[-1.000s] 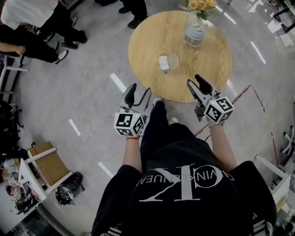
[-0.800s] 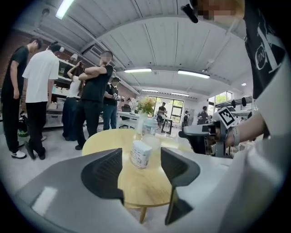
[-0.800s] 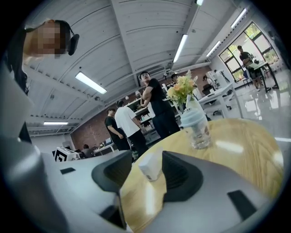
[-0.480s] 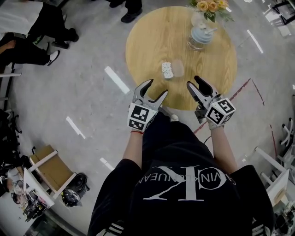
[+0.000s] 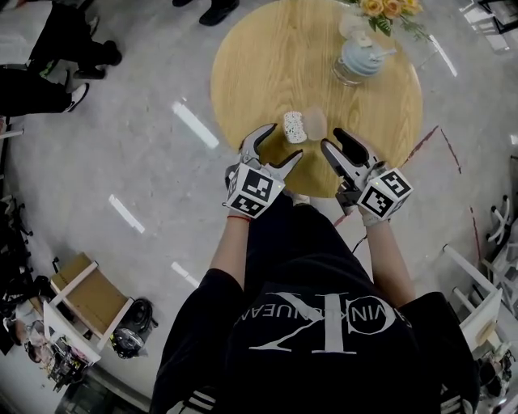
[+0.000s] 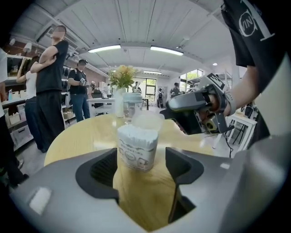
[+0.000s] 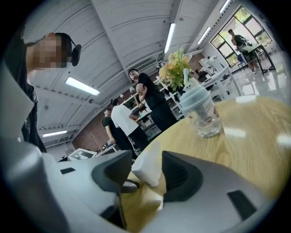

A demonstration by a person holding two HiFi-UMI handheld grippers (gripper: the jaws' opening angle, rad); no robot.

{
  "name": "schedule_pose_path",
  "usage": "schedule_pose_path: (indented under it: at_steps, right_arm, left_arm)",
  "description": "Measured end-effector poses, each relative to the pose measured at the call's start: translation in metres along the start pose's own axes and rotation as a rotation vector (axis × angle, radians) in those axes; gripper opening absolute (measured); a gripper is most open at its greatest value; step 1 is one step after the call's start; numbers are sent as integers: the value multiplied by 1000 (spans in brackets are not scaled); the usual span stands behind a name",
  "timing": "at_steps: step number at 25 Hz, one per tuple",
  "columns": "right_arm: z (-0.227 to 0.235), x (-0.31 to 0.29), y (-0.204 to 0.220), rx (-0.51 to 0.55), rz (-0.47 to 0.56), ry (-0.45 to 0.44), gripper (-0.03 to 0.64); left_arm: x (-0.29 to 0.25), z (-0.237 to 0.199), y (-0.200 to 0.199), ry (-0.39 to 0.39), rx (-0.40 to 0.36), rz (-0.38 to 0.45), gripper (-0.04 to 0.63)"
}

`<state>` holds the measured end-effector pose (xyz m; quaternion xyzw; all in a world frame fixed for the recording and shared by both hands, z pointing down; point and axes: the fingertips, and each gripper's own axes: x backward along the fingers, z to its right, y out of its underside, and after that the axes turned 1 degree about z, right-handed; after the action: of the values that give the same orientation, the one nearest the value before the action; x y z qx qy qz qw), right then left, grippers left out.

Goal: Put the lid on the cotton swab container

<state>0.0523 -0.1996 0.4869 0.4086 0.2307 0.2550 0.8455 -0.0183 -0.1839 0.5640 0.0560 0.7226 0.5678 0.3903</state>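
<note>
The cotton swab container [image 5: 295,127] [image 6: 137,146], a small clear tub packed with white swabs, stands on the round wooden table [image 5: 259,65] near its front edge. Its clear lid [image 5: 315,123] [image 6: 148,120] lies just right of it. My left gripper [image 5: 280,144] [image 6: 138,170] sits just short of the container; its jaws have just been opening and nothing is pressed between them. My right gripper [image 5: 336,141] [image 7: 141,175] hovers open at the lid's near right. The container [image 7: 148,169] shows between and beyond its jaws.
A glass vase [image 5: 358,58] [image 7: 203,113] with yellow flowers [image 5: 380,8] stands at the table's far right. People [image 5: 48,57] are seated at the upper left. A wooden stool [image 5: 81,291] and a white rack [image 5: 477,291] stand on the floor behind me.
Both grippers have moved forward over the table's front edge. The left one came in from the left toward the container, and its jaws stand wider than before.
</note>
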Motion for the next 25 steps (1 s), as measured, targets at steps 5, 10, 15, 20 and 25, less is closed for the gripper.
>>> schedule_pose_path:
  at_steps: [5,10,15,20,25]
  right_arm:
    - [2,-10,2,-30,2,-16,173]
    - [-1,-16,0,-32,-4,-36,173]
    - [-1,-19,0,-29,-12,-47,173]
    - [-4,-23,-3,-32,-5,-65,173]
    - [-8,-26,-4,-36,-4,-78,172]
  left_arm:
    - [-13,-3,1,3,-7,-3,319]
    - [-20,-9,-5,27,-26,-13,361]
    - [-28,-9,-8,83,-98,-44,367]
    - [-31,-9,-5,83,-98,-42,356]
    - [-30,-9,-5,77,-81,-41,353]
